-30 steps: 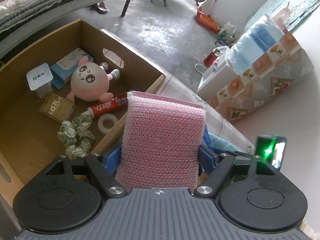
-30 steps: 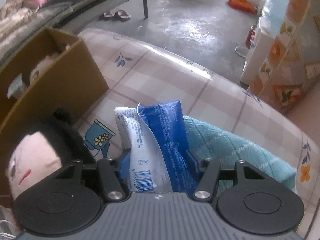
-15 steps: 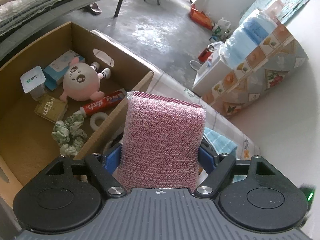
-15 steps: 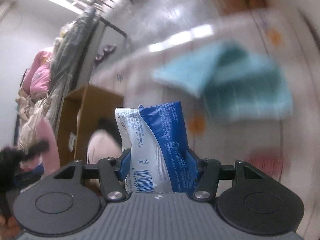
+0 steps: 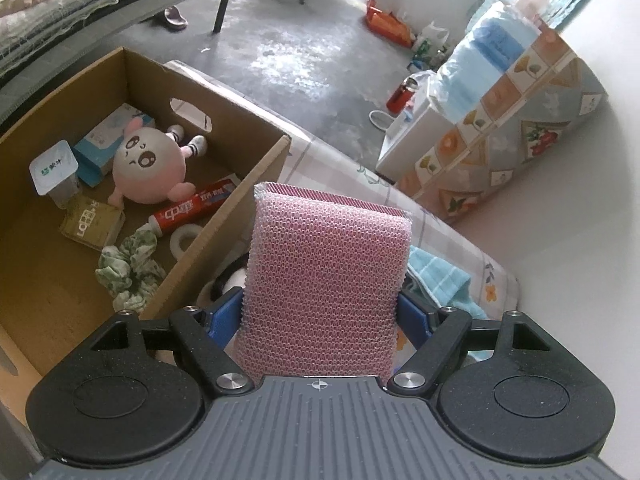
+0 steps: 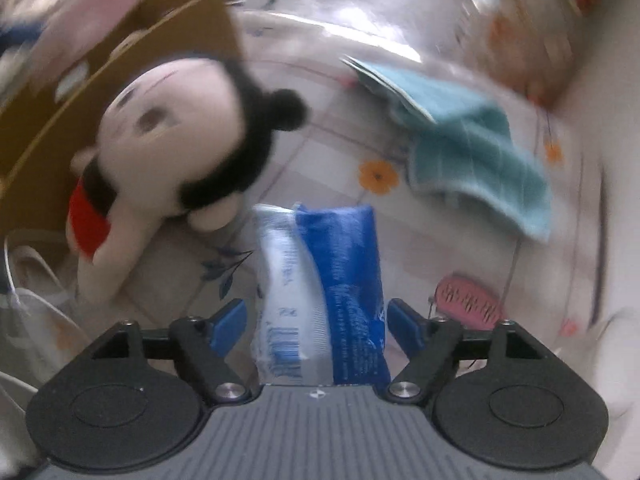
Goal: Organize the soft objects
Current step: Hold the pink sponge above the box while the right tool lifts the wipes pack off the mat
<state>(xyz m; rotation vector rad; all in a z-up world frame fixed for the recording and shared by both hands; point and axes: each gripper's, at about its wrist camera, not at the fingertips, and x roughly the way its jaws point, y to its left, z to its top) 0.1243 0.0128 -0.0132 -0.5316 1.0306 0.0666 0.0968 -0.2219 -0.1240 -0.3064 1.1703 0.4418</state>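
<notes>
My left gripper (image 5: 320,312) is shut on a pink mesh sponge (image 5: 328,276), which stands upright between the blue pads, just right of the cardboard box (image 5: 240,200). A pink round plush (image 5: 148,168) lies inside the box. In the blurred right wrist view, my right gripper (image 6: 316,316) hangs over the tablecloth and its jaws are opening. A blue and white packet (image 6: 332,288) still stands between them, with a gap showing at the left pad. A black-haired doll (image 6: 176,136) lies beside the box wall (image 6: 120,40). To the right lies a teal towel (image 6: 472,152).
The box also holds a toothpaste tube (image 5: 196,208), a green scrunchie (image 5: 128,268), a tape roll (image 5: 186,236), a yogurt cup (image 5: 54,172) and small cartons. A pink ridged object (image 6: 468,300) lies on the flowered tablecloth. A patterned cabinet (image 5: 520,120) stands beyond the table edge.
The right gripper has swung across the table with the packet and its pads have parted from it. The doll now fills its left side. The left gripper still holds the sponge.
</notes>
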